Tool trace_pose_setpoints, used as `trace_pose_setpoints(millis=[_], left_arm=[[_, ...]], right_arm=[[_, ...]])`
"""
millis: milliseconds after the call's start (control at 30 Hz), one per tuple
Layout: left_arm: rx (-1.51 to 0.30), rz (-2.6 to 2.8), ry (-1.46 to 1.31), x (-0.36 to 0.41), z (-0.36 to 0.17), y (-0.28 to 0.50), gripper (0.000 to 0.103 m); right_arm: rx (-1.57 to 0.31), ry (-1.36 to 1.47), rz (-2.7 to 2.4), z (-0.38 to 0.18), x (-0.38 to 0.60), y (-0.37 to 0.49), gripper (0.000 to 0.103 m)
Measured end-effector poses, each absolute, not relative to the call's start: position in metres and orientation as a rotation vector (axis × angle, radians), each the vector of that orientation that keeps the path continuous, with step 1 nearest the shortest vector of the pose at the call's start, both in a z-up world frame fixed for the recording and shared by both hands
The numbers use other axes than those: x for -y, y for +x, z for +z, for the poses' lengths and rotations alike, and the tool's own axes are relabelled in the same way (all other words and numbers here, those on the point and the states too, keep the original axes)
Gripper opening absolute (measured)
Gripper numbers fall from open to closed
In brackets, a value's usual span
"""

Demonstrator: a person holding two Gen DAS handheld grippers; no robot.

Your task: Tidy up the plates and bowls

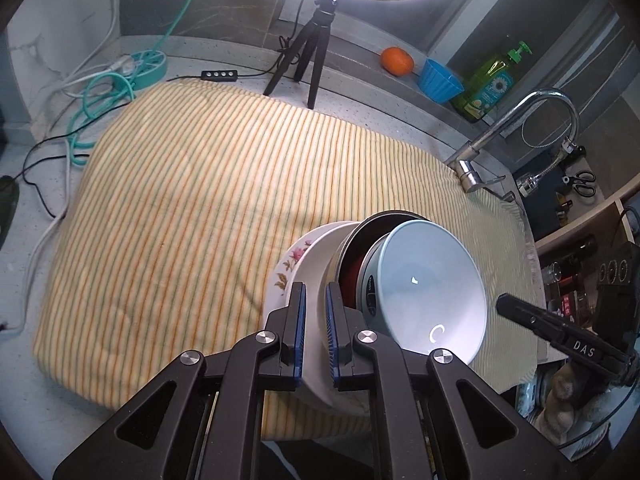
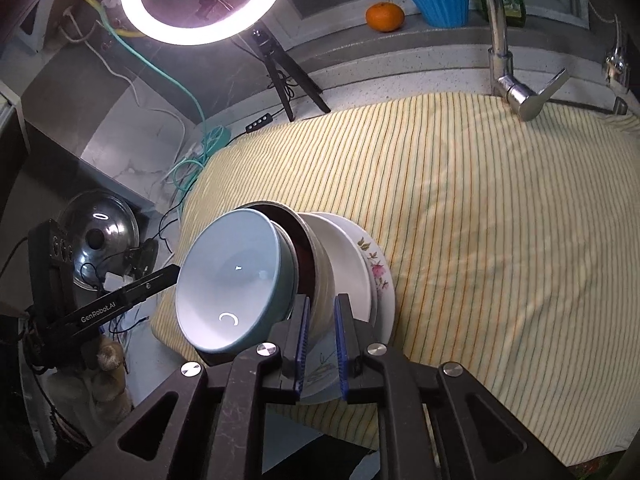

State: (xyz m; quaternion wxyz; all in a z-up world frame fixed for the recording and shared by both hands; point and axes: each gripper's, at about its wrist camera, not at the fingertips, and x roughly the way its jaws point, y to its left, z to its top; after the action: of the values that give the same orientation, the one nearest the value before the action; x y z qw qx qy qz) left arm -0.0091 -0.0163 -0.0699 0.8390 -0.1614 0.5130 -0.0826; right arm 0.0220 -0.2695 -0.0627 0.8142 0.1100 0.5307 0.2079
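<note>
Nearest to you, both black two-finger tools with blue pads grip one stack of crockery from opposite sides. Your left gripper [image 1: 316, 336] is narrowed onto the rim of the wide white floral-edged ceramic plate [image 1: 294, 264]; its pads press on that rim. Your right gripper [image 2: 323, 344] pinches the same plate's edge on the other side, where a green leaf print shows between its pads.

Largest in the scene is the yellow striped cloth [image 1: 200, 200] that covers the surface, and it is bare apart from this stack. The stack sits tilted at the near edge of the cloth, between your two grippers. I cannot tell whether the plate still touches the cloth or is lifted clear.

Going down in size within the stack: the floral plate is at the bottom. On it lies a smaller plain white plate [image 2: 344, 264]. On that stands a metal-walled bowl with a dark red inside [image 1: 356, 248]. Nested in that is the pale blue ceramic bowl [image 1: 428, 280], its mouth leaning towards the cameras.

By my judgement the sorting is done, since all four pieces are nested by size and no loose dish shows. What seems left is carrying or setting the stack in its final place; the tilt could let the blue bowl slide.
</note>
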Motion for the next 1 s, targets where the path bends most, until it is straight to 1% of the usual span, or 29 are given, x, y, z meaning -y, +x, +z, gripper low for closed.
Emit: trace_pose_setpoints(millis=[33,100,167,200,367,433,467,600,667,733,767,933,967,1000], left_arm=[[-1.079,-0.176,-0.331,0.016,-0.068,-0.011,0.008],[-1.068,-0.178,-0.307,0.017,-0.065,-0.015,0.008],[-1.061,-0.184,-0.281,0.018,-0.062,-0.019,0.01],[-1.058,-0.187,-0.271,0.019,-0.06,-0.021,0.013],[-1.035,-0.2,-0.212,0.024,-0.053,-0.036,0.013],[-1.029,-0.203,-0.201,0.025,-0.05,-0.042,0.02],[-1.024,-0.203,-0.19,0.025,-0.049,-0.046,0.022],[-0.996,-0.201,-0.146,0.027,-0.043,-0.058,0.023],[-0.982,-0.197,-0.117,0.029,-0.041,-0.064,0.029],[-0.965,-0.189,-0.1,0.03,-0.039,-0.069,0.04],[-0.954,-0.182,-0.084,0.03,-0.038,-0.072,0.042],[-0.939,-0.165,-0.038,0.033,-0.035,-0.078,0.054],[-0.936,-0.162,-0.031,0.033,-0.034,-0.078,0.054],[-0.932,-0.16,-0.026,0.033,-0.033,-0.079,0.054]], right_arm=[[-1.113,0.225,0.429,-0.06,0.271,0.019,0.015],[-1.082,0.229,0.407,-0.056,0.274,0.015,0.024],[-1.049,0.247,0.375,-0.052,0.278,0.009,0.028],[-1.03,0.258,0.358,-0.05,0.281,0.006,0.028],[-0.974,0.236,0.291,-0.042,0.28,-0.009,0.029],[-0.966,0.222,0.269,-0.041,0.276,-0.017,0.033],[-0.963,0.216,0.264,-0.041,0.273,-0.021,0.036],[-0.945,0.157,0.236,-0.039,0.259,-0.039,0.038],[-0.942,0.123,0.219,-0.038,0.252,-0.048,0.039],[-0.939,0.103,0.214,-0.037,0.244,-0.056,0.042],[-0.934,0.099,0.211,-0.036,0.242,-0.059,0.045],[-0.919,0.097,0.19,-0.036,0.231,-0.071,0.047],[-0.922,0.102,0.187,-0.037,0.231,-0.071,0.051],[-0.924,0.106,0.184,-0.037,0.23,-0.072,0.058]])
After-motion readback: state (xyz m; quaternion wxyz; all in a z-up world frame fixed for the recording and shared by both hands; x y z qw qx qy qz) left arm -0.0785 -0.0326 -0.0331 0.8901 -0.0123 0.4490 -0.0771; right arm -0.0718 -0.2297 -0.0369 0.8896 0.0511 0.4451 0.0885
